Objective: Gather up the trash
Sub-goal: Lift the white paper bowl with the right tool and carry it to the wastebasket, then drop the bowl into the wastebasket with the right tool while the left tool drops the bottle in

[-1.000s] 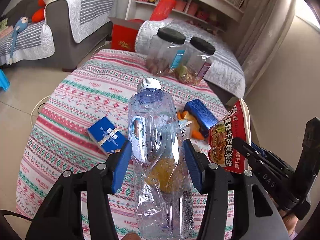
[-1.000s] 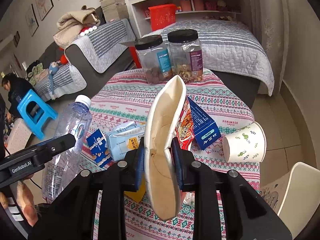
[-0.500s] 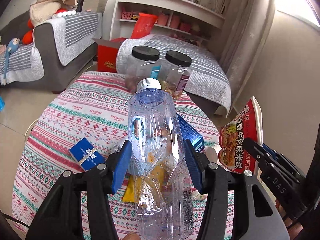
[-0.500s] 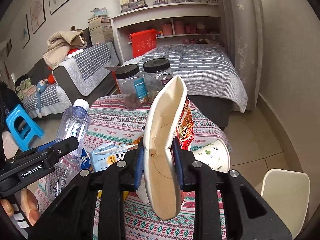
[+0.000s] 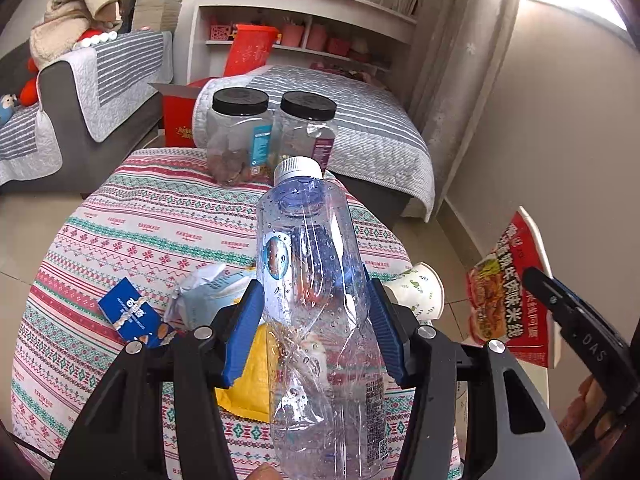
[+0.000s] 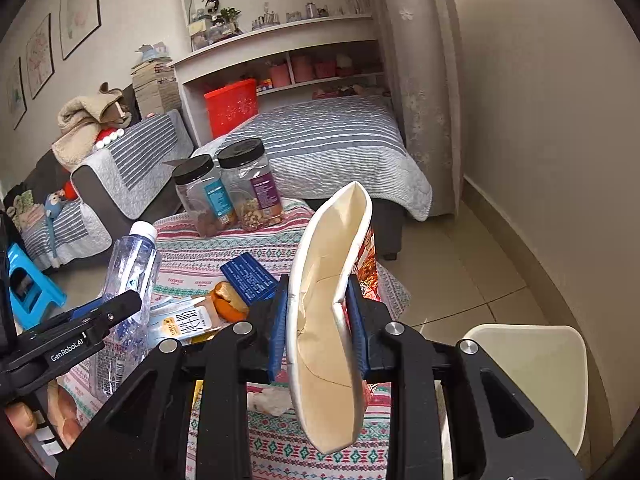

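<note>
Patterned tablecloth (image 5: 132,216); paper cup (image 5: 416,292) perhaps left-view-only.

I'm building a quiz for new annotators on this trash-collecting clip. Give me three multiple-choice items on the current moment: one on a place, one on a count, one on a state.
1. Where does the paper cup lie?
A. on the patterned tablecloth, near its edge
B. on the bed
C. on the shelf

2. How many black-lidded jars stand on the table?
A. one
B. two
C. four

3. What state is the plastic bottle in?
A. full and uncapped
B. crumpled, capped, clamped in the left hand-held gripper
C. lying flat on the floor

Answers:
1 A, the cup lies tipped on the cloth beside the bottle.
2 B, two jars stand side by side.
3 B, the blue pads press its dented sides and the white cap is on.
</note>
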A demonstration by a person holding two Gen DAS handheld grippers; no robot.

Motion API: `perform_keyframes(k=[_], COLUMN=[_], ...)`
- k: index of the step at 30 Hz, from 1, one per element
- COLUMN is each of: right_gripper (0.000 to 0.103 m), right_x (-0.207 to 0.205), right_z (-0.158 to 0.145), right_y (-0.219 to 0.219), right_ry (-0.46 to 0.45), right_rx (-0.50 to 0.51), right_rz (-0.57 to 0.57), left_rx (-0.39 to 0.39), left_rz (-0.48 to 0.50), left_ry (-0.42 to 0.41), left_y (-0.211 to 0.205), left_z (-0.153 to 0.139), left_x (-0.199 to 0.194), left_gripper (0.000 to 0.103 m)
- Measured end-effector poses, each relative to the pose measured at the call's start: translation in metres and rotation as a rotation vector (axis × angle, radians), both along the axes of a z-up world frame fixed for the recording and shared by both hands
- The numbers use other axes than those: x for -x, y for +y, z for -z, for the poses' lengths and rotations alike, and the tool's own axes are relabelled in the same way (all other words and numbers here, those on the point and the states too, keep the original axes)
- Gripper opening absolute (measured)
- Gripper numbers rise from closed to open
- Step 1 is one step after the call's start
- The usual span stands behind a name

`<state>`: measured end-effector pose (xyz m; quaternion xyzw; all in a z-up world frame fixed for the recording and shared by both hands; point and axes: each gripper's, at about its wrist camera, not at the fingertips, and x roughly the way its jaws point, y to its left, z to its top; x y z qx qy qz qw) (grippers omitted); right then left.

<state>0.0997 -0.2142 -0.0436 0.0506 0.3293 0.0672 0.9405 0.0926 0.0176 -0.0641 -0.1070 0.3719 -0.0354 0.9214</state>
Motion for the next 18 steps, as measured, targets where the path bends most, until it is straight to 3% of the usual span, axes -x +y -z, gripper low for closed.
perform_keyframes(k=[8, 18], right_gripper=[0.027, 0.029], right_x=[0.008, 0.012], right_z=[0.007, 0.057], right_y=[-0.064, -0.131], right_ry=[0.07, 0.296], right_rx=[0.015, 0.101], right_rz=[0.18, 0.374], left_rx=[0.006, 0.024], left_rz=[0.048, 0.132], left_ry=[-0.004, 0.012], left_y=[-0.025, -0.068], left_z=[0.0, 0.003], left_x=[0.0, -0.006], left_gripper=[0.053, 0.053])
